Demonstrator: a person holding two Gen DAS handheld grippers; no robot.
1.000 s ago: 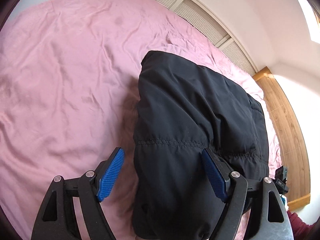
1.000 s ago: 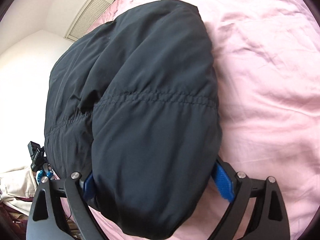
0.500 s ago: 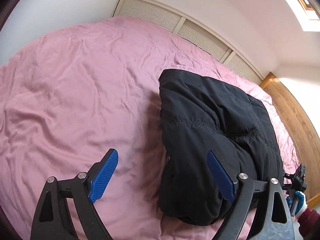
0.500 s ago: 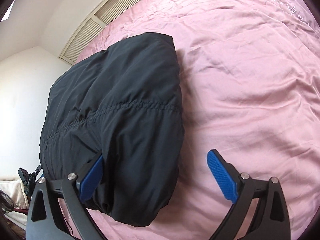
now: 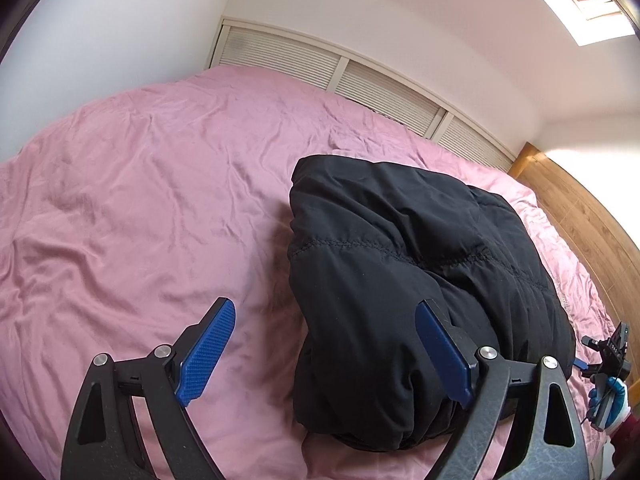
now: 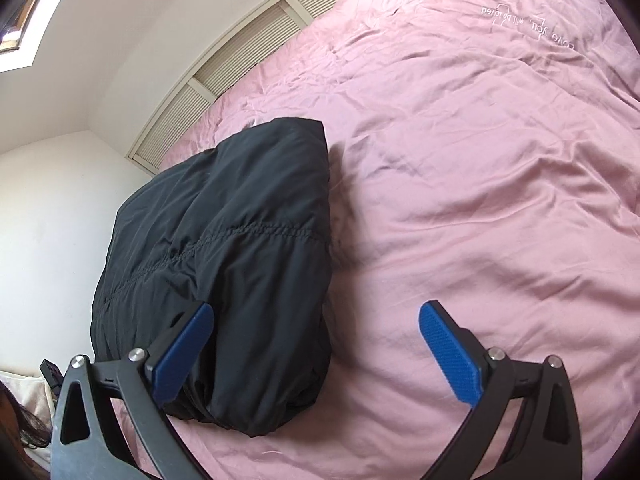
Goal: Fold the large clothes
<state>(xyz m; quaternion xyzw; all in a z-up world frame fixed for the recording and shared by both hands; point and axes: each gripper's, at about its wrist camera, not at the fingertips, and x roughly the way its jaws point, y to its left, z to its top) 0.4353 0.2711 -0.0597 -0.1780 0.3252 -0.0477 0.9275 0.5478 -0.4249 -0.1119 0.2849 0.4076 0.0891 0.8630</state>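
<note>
- Left wrist view: the left gripper [image 5: 324,354] has its two blue-padded fingers spread wide apart and holds nothing. The left finger [image 5: 206,354] hangs over bare pink sheet; the right finger [image 5: 442,354] lies in front of the near part of the jacket, and I cannot tell whether it touches the cloth.
- The black jacket [image 5: 404,280] lies folded into a thick bundle on the pink bed sheet [image 5: 140,208], to the right of the middle of this view, with a stitched seam running across its top.
- Wide, wrinkled sheet lies open to the left of the jacket. Behind the bed runs a slatted panel [image 5: 332,76] under a white wall; a wooden floor [image 5: 580,208] shows past the bed's right edge.
- At the lower right edge a gloved hand [image 5: 610,398] grips a small part of the other tool.
- Right wrist view: the right gripper [image 6: 316,354] is also wide open and carries nothing. Its left finger [image 6: 182,354] overlaps the jacket's [image 6: 224,248] near left side, contact unclear; its right finger [image 6: 450,354] is over bare sheet [image 6: 480,184].
- Here the jacket sits left of the middle, close to the bed's left edge, with a white wall beyond. Broad free sheet stretches to the right, with faint white lettering [image 6: 528,26] far off.
</note>
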